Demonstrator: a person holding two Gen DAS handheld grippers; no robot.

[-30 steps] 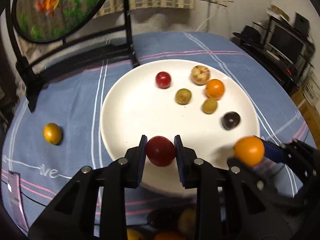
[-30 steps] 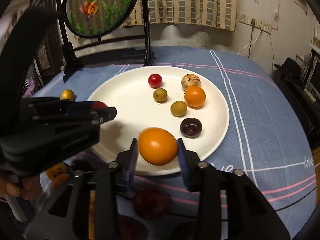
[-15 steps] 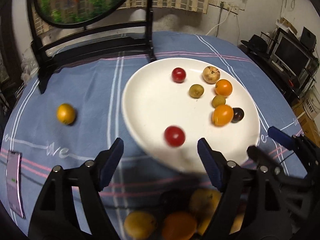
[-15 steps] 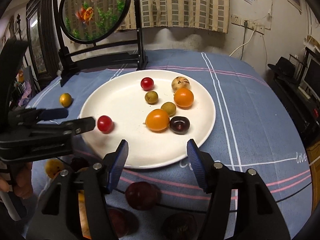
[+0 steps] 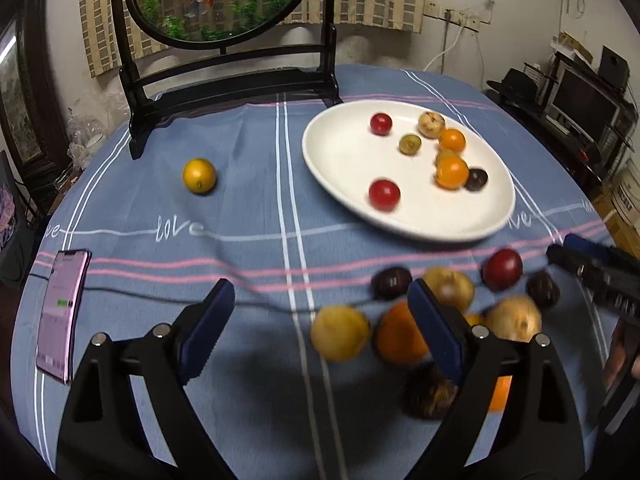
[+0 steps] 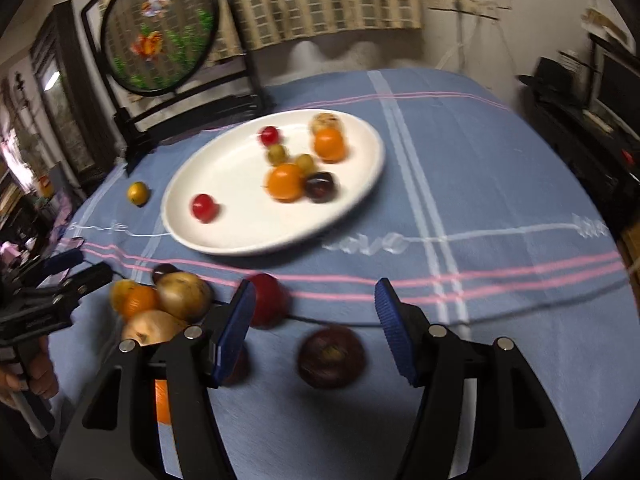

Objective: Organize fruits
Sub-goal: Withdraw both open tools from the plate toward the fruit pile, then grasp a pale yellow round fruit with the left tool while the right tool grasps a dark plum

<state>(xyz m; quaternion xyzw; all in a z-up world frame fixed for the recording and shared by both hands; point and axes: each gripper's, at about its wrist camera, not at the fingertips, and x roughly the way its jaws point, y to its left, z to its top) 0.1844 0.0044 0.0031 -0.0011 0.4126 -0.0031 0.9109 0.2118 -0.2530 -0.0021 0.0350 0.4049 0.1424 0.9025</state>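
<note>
Both tongs empty now, jaws wide apart: left gripper (image 5: 320, 320) & right gripper (image 6: 316, 320) each clamped a fruit 1 s ago. That red fruit (image 5: 384, 195) & orange fruit (image 5: 451, 172) now lie on white plate (image 5: 340, 152); both tongs pulled back over the loose pile (image 5: 440, 312) near table edge. Left view only: phone (image 5: 62, 312) on blue cloth. Lone yellow fruit (image 5: 199, 175) sits off-plate, to its left.

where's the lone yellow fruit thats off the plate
The yellow fruit sits alone on the blue tablecloth, left of the white plate and in front of the black stand; the right wrist view shows it just off the plate's left rim.
</note>
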